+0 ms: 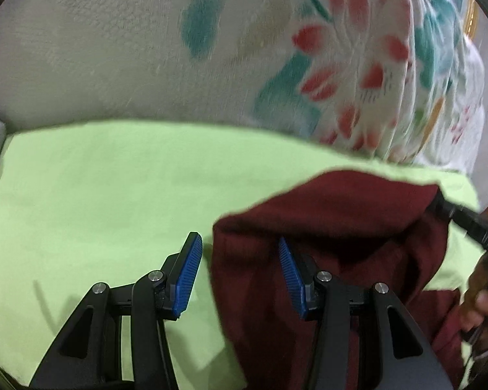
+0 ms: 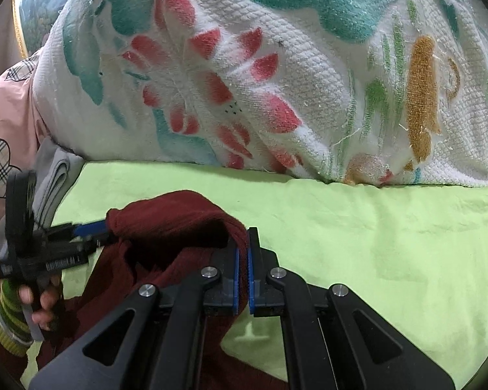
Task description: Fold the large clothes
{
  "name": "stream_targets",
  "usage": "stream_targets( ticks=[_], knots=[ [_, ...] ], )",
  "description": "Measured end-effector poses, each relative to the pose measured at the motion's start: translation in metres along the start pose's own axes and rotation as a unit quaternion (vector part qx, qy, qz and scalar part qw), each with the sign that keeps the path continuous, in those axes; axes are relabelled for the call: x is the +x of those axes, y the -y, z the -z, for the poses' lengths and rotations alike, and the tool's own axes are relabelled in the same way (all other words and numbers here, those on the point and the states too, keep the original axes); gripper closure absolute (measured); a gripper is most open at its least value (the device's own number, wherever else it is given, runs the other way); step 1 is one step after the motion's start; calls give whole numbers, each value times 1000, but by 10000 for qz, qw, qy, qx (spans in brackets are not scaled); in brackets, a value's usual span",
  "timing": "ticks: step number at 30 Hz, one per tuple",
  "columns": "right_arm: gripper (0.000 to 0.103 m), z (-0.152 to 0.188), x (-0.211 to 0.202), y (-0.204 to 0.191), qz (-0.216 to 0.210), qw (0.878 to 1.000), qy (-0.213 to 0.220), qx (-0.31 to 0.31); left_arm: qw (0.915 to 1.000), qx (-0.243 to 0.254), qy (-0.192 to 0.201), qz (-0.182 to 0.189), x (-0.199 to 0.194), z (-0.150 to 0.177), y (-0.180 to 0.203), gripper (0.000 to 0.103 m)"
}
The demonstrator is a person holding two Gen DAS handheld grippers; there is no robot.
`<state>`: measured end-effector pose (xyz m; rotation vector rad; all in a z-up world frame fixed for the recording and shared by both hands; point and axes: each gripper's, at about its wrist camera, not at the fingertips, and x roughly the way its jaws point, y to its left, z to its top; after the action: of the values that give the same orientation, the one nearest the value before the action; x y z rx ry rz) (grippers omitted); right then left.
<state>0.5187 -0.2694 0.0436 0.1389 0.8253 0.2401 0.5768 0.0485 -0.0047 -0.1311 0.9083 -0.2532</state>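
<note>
The maroon garment (image 2: 166, 227) is lying bunched near the front edge of the green sheet (image 2: 374, 243), with part of it lifted off the sheet and stretched between your two grippers.

Your right gripper (image 2: 243, 253) is clamping a fold of the maroon garment. Its blue pads (image 2: 236, 279) are standing almost together, with only the thin layer of cloth passing between them. The rest of the cloth is draping down and to the left of the jaws.

Your left gripper (image 1: 240, 253) is standing about half open. In the left wrist view, the garment is hanging over its right-hand finger (image 1: 291, 276) and covering the tip, while the left-hand finger (image 1: 187, 273) is standing clear over bare sheet. The pads are not pressing the cloth from both sides. In the right wrist view, the same gripper (image 2: 94, 230) is reaching in from the left edge, its blue pad meeting a gathered knot of the cloth; whether that pad is gripping cannot be told from there.

Your left hand (image 2: 44, 302) is wrapping the gripper handle, with a striped green cuff (image 2: 8, 312) at the wrist.

A white floral towel (image 2: 276, 65) is lying heaped along the far edge of the sheet. A grey folded cloth (image 2: 53, 175) is lying at the far left corner.
</note>
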Motion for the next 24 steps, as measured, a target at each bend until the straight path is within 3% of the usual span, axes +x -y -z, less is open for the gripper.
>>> stream_targets(
  ticks=[3, 5, 6, 10, 15, 20, 24],
  knots=[
    [99, 0, 2, 0, -4, 10000, -20, -7, 9992, 290, -231, -137, 15, -8, 7, 55],
    [99, 0, 4, -1, -14, 10000, -22, 49, 9976, 588, -295, -236, 23, -5, 14, 75],
    [99, 0, 6, -1, -20, 10000, -23, 83, 9970, 686, -309, -202, 24, -4, 18, 97],
    [99, -2, 4, 1, -41, 9997, 66, 218, 9976, 651, 128, -194, 1, -1, 26, 98],
    [99, 1, -43, 4, -154, 9983, 470, 314, 9946, 582, 859, 76, -75, 9, 43, 99],
    [99, 34, -119, -9, -477, 9941, 979, 36, 9870, 697, 1412, 327, -158, 66, 68, 99],
    [99, 86, -163, -22, -629, 9918, 1078, -278, 9861, 694, 1467, 366, -184, 120, 82, 99]
  ],
)
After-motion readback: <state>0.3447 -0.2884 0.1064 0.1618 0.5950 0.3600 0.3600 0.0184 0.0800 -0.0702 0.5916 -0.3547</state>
